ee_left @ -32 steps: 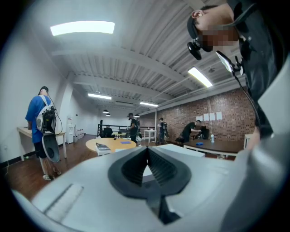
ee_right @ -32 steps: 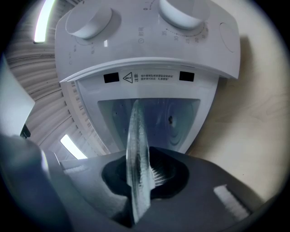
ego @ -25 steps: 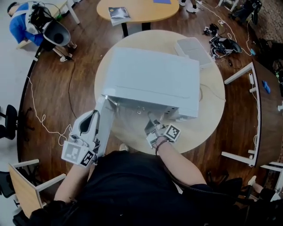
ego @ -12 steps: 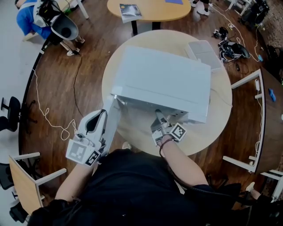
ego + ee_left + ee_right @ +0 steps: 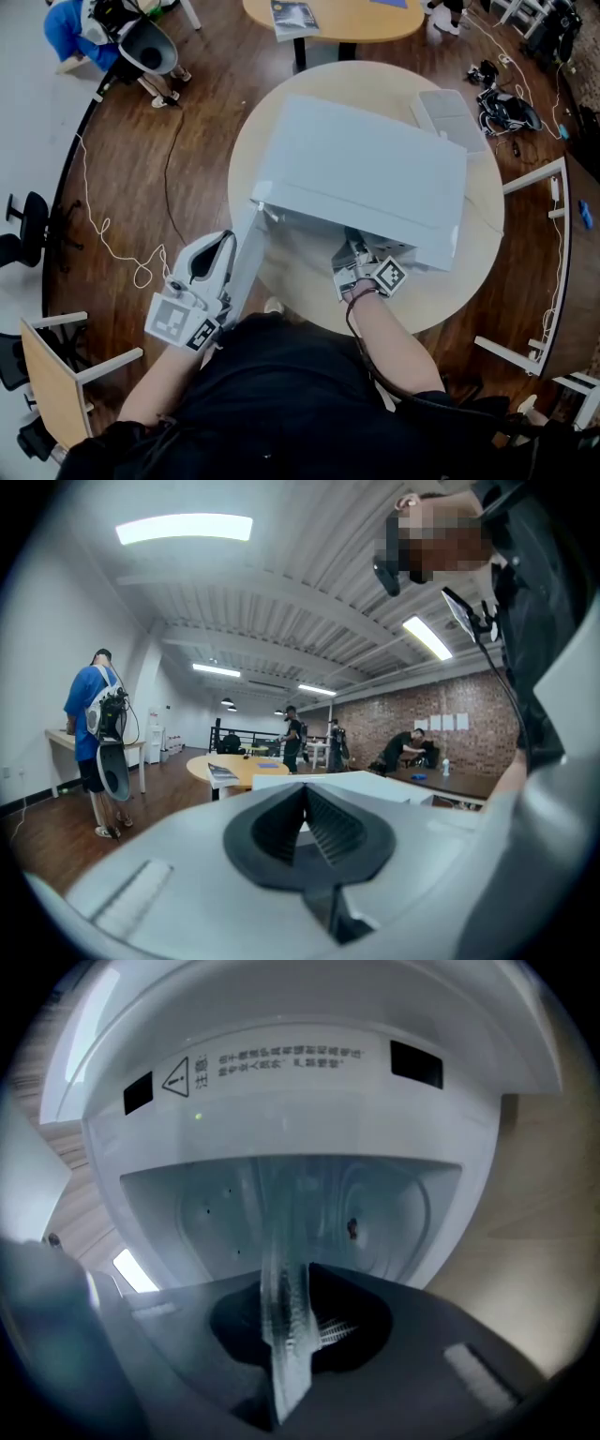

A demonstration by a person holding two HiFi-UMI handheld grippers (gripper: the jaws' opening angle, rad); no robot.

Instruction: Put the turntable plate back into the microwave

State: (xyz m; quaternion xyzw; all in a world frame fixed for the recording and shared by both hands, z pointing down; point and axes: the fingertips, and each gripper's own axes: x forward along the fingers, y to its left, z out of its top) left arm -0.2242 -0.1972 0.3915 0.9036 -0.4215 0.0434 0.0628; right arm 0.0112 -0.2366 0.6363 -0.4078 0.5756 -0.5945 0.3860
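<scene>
From the head view, the white microwave [image 5: 361, 178] sits on a round wooden tabletop [image 5: 441, 291], with its door [image 5: 251, 246] swung open at its front left corner. The right gripper [image 5: 354, 251] is at the microwave's open front, its tips under the top edge. This view does not show what it carries.

The right gripper view does. The right gripper [image 5: 300, 1330] has its fingers [image 5: 337, 1321] clamped on the rim of the clear glass turntable plate [image 5: 286, 1269]. The plate is seen edge-on, running forward from the fingers into the mouth of the microwave [image 5: 281, 1101]. The pale cavity [image 5: 394, 1204] lies straight ahead, and a warning label [image 5: 262, 1063] is printed on the frame above it.

In the head view the left gripper [image 5: 225, 239] is just beside the outer face of the open door, left of the microwave. In the left gripper view, the left gripper [image 5: 305, 822] has its fingers [image 5: 328, 822] together with nothing between them. It looks across the top of the microwave [image 5: 375, 785] into the room beyond, where a person in blue [image 5: 94, 724] stands far off to the microwave's left.
</scene>
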